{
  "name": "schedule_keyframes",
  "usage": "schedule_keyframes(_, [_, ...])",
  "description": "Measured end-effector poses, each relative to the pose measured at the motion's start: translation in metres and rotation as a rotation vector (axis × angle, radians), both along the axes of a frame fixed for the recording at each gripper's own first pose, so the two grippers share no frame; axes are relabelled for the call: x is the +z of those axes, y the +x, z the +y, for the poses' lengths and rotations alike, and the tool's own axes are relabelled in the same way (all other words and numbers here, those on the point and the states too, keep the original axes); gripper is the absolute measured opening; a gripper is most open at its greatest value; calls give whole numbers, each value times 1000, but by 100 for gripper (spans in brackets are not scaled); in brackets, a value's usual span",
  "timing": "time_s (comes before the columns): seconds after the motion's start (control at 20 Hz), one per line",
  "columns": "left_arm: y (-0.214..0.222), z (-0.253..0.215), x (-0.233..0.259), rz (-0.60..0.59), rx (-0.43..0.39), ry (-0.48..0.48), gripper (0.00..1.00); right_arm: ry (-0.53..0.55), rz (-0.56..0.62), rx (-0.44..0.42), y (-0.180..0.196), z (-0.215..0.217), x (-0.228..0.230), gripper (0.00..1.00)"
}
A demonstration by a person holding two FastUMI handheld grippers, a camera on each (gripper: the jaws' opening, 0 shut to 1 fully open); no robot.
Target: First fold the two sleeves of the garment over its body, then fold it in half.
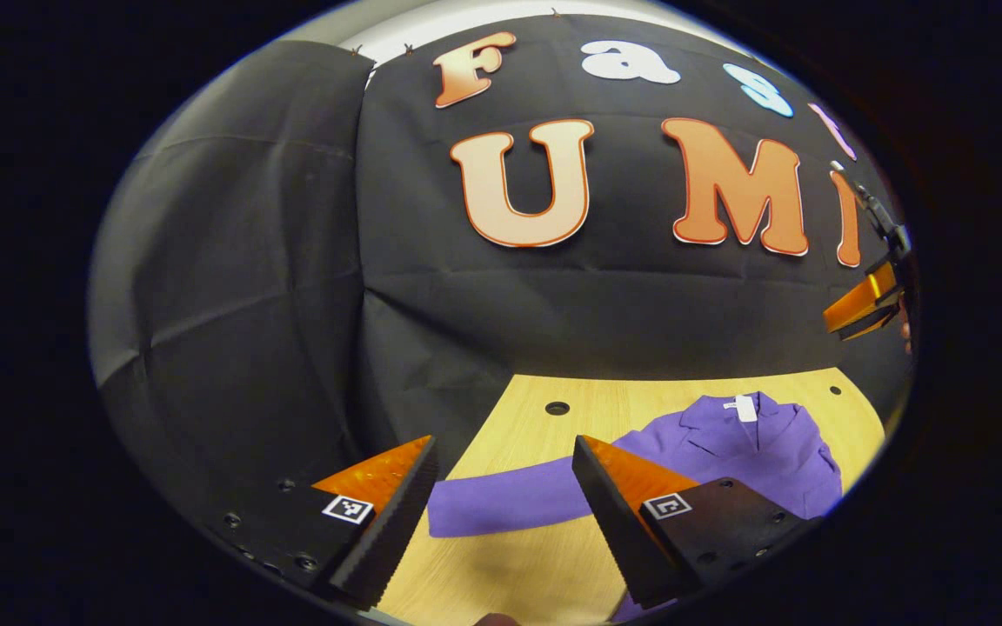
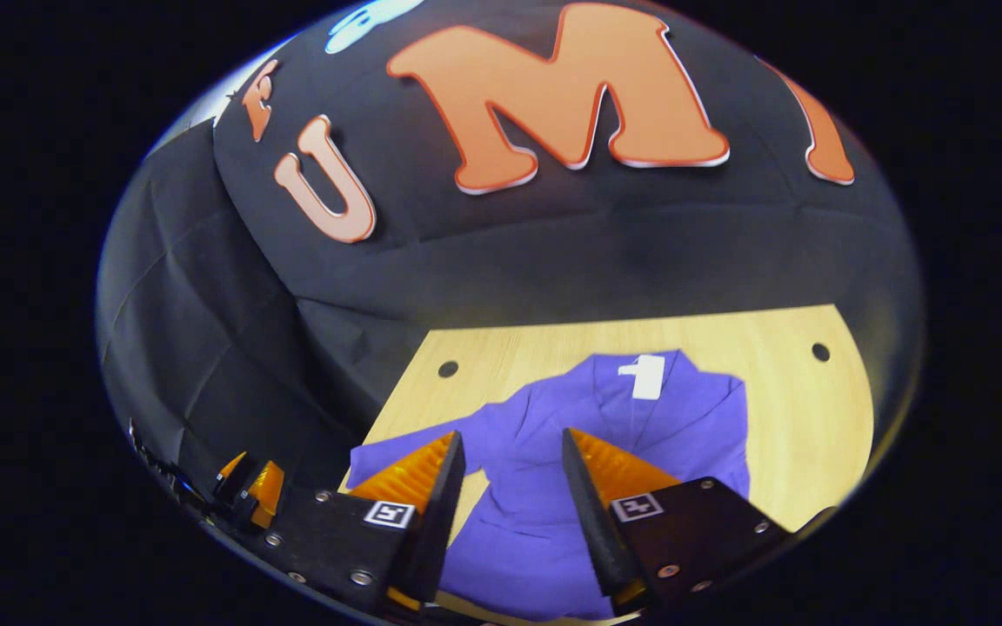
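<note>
A purple garment (image 1: pixel 727 456) lies collar-up on the wooden table (image 1: pixel 518 565), with a white label (image 1: pixel 746 407) at its neck. One sleeve (image 1: pixel 501 506) stretches out flat toward the table's left edge. My left gripper (image 1: pixel 504 445) hovers open above that sleeve's cuff and holds nothing. In the right gripper view, my right gripper (image 2: pixel 511 435) hangs open over the garment's body (image 2: pixel 553 522), below the label (image 2: pixel 644 376), also holding nothing. The outstretched sleeve (image 2: pixel 379 461) runs left behind its finger. The garment's other side (image 2: pixel 718 435) lies bunched close to the body.
The table (image 2: pixel 797 435) has small round holes (image 1: pixel 557 408) (image 2: pixel 820 352) near its far corners. Black cloth walls close in behind and to the left. The right gripper (image 1: pixel 866 303) shows high at the right; the left gripper (image 2: pixel 249 485) shows low at the left.
</note>
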State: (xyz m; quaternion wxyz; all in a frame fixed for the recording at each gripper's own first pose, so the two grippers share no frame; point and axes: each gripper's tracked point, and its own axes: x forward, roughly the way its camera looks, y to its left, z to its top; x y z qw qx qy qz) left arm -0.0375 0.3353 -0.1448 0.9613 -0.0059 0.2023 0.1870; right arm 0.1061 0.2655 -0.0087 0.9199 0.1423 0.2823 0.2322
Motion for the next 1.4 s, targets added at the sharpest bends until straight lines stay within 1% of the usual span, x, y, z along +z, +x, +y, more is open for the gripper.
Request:
schedule_keyframes(0.05, [5,3,-6,17,10,-28,96,-11,-37,-18,0,-12,8,79])
schedule_keyframes(0.1, [8,8,-11,39,18,-56,97,-21,-78,-32,0,-23,15,73])
schedule_keyframes(0.15, [10,12,-18,64,28,-79,97,-38,-111,-52,-2,-35,21,92])
schedule_keyframes(0.25, [16,22,-32,116,45,-118,97,-82,-169,-87,-5,-62,29,96])
schedule_keyframes(0.4, [25,33,-54,206,72,-190,97,-147,-250,-158,-8,-98,37,96])
schedule_keyframes(0.55, [29,42,-80,294,87,-277,99,-175,-318,-210,-14,-122,46,95])
schedule_keyframes(0.6, [30,45,-87,331,86,-287,98,-179,-338,-227,-15,-128,48,100])
schedule_keyframes(0.65, [31,47,-96,364,87,-291,99,-178,-354,-237,-19,-132,51,96])
schedule_keyframes(0.75, [35,58,-112,427,85,-298,99,-178,-343,-255,-28,-142,47,95])
schedule_keyframes(0.95, [36,66,-148,578,77,-365,99,-161,-353,-280,-41,-151,44,95])
schedule_keyframes(1.0, [36,70,-160,619,78,-370,99,-165,-356,-287,-45,-155,44,100])
schedule_keyframes(1.1, [34,76,-176,675,72,-393,100,-174,-365,-302,-52,-161,45,100])
schedule_keyframes(1.2, [32,82,-195,720,77,-413,99,-175,-368,-315,-59,-166,46,100])
schedule_keyframes(1.25, [31,85,-205,740,75,-423,98,-174,-369,-321,-61,-169,45,96])
schedule_keyframes(1.3, [30,89,-214,762,82,-433,99,-176,-367,-329,-63,-172,45,100])
schedule_keyframes(1.35, [27,92,-223,794,86,-450,99,-179,-363,-337,-65,-175,42,95])
schedule_keyframes(1.4, [23,96,-230,829,101,-465,99,-181,-353,-346,-66,-178,40,96])
